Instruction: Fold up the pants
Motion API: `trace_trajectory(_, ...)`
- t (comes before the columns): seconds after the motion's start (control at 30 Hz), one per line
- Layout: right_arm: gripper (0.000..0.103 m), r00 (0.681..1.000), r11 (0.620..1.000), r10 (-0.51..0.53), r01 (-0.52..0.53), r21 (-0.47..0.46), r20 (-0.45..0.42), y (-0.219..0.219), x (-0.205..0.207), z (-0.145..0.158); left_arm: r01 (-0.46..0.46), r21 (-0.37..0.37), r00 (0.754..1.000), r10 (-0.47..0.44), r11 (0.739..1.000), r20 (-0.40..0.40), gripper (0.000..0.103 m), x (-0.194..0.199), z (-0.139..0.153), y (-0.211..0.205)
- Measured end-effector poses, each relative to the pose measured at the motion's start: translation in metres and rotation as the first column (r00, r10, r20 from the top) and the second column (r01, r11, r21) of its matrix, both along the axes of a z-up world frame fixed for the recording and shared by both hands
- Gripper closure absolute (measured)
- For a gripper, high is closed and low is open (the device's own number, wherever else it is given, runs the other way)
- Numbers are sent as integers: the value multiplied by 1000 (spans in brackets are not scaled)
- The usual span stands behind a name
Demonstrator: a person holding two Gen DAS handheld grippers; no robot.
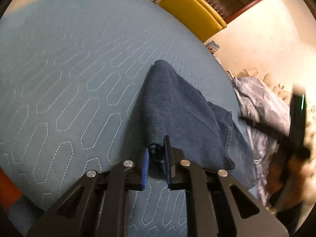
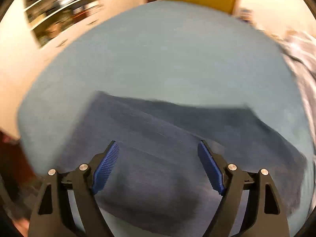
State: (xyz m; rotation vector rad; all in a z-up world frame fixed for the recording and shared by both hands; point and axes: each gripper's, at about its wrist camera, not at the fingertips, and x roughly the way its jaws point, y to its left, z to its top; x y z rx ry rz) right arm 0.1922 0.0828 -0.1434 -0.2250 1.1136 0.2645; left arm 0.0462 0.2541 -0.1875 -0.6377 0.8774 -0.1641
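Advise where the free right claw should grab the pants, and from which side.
Judgement only: the left claw is shut on one end of the pants, lifting it into a ridge. The right claw is open above flat cloth. Best bet looks like the stitched hem edge lying on the mattress, taken from the mattress's open edge so one finger slides under. The right view is blurred.

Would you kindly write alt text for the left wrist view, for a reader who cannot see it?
The left gripper is shut on a bunched edge of dark blue pants, lifting them into a peak above a light blue quilted bed cover. A crumpled pale garment lies at the right, and a yellow headboard stands behind.
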Motion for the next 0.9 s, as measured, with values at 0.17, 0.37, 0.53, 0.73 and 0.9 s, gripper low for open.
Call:
trace_trajectory(0.17, 24, 980, 994, 93, -103, -46, -176, 100, 43, -28, -19, 178, 997, 6, 984, 76, 90, -14, 20, -19)
trace_trajectory(0.37, 33, 953, 978, 116, -159, -135, -282, 140, 59, -69, -17, 316, 986, -36, 949, 161, 91, -25, 39, -44)
trace_trajectory(0.53, 73, 946, 978, 130, -172, -121, -297, 136, 63, -76, -27, 280, 982, -27, 960, 187, 91, -33, 39, -38)
trace_trajectory(0.73, 82, 952, 993, 106, -118, -25, -288, 105, 66, -55, -81, 107, 988, 66, 991, 139, 55, -29, 17, -28)
trace_trajectory(0.9, 83, 955, 994, 105, -101, 30, -276, 97, 59, -42, -77, 123, 993, 65, 989, 99, 58, -20, 1, -43)
